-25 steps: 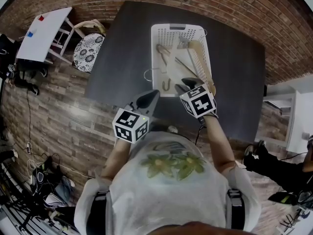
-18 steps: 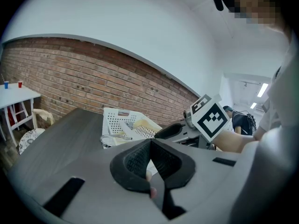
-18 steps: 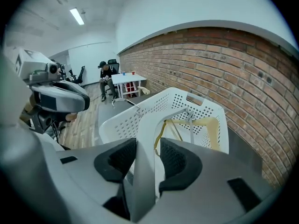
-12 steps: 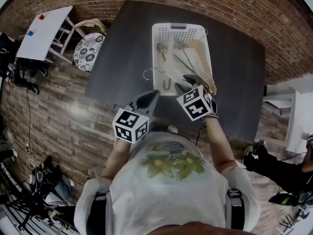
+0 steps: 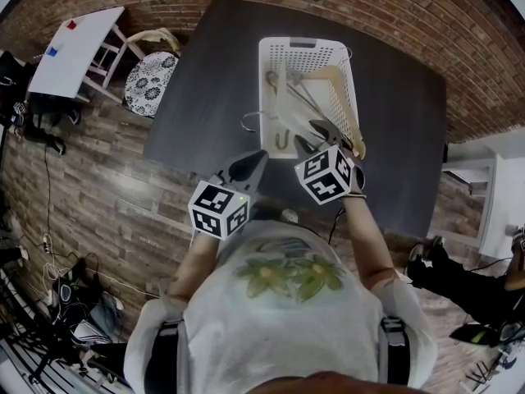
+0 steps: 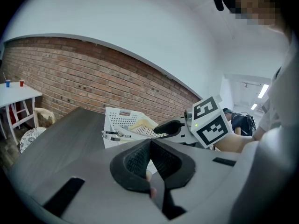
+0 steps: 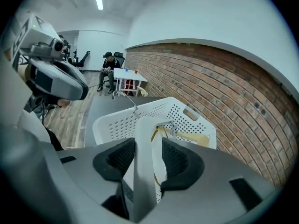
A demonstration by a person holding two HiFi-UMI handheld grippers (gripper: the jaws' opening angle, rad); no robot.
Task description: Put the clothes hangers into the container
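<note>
A white perforated basket [image 5: 267,80] stands on the dark table [image 5: 205,72]. Inside it lie a wooden hanger [image 5: 344,97], thin metal ones, and a white hanger [image 5: 283,113] leaning over the near rim. A wire hook [image 5: 248,121] pokes out at the left. My right gripper [image 5: 314,134] is at the basket's near edge with its jaws opening. The white hanger [image 7: 144,162] stands between them, against the left pad and clear of the right one. My left gripper [image 5: 250,164] is shut and holds nothing, low by the table's front edge.
A brick wall runs behind the table. A white side table [image 5: 78,52] and a round patterned stool [image 5: 154,80] stand to the left on the wooden floor. A person [image 7: 108,64] sits far off in the right gripper view.
The white hanger has come to lean further into the basket along its left side. My right gripper's jaws have spread wider. The left gripper has not moved.
</note>
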